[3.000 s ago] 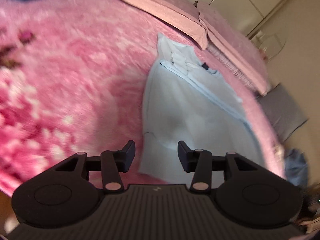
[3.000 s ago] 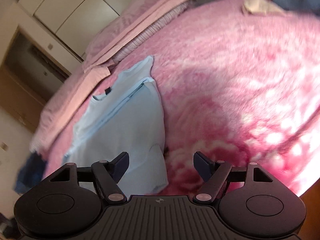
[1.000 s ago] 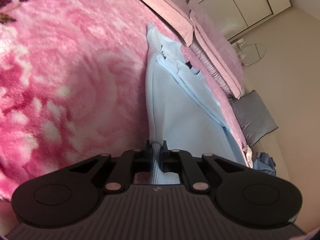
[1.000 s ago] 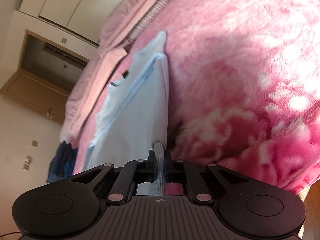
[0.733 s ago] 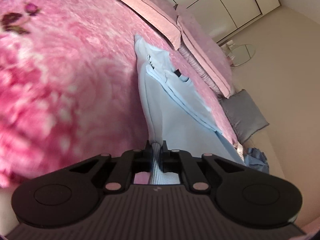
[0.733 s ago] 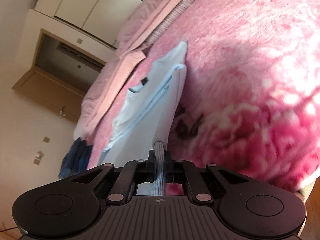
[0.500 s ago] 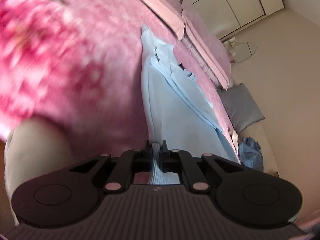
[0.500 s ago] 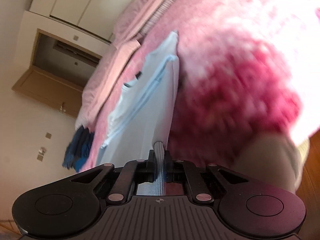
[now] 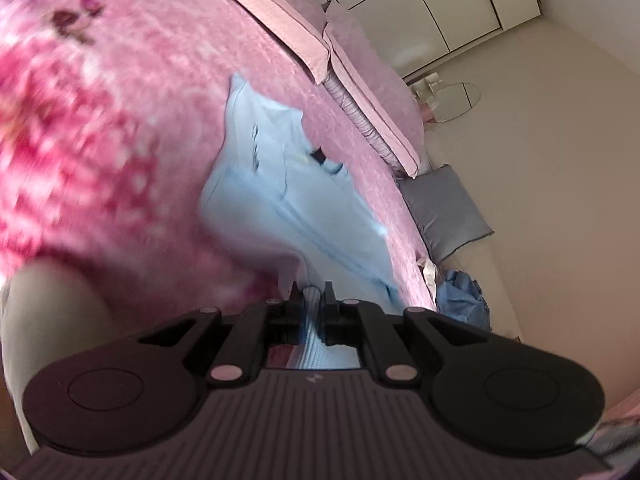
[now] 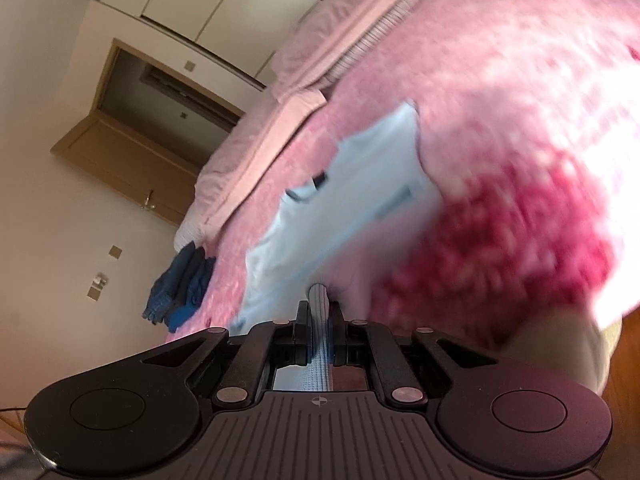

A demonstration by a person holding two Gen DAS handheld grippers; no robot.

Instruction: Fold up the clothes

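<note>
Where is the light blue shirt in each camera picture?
Left wrist: the shirt lies in the middle on the pink blanket, its hem pinched in the left gripper.
Right wrist: the shirt lies in the middle, its hem pinched in the right gripper.
Shared landmark: the dark collar tag.

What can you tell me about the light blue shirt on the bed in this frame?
The light blue shirt is a soft knit garment with a ribbed hem, a dark tag at its collar and sides already folded inward. Its collar end lies on the pink fleece blanket. The left tool and right tool are each shut on the hem, holding that end above the blanket. Motion blur hides finer detail.
</note>
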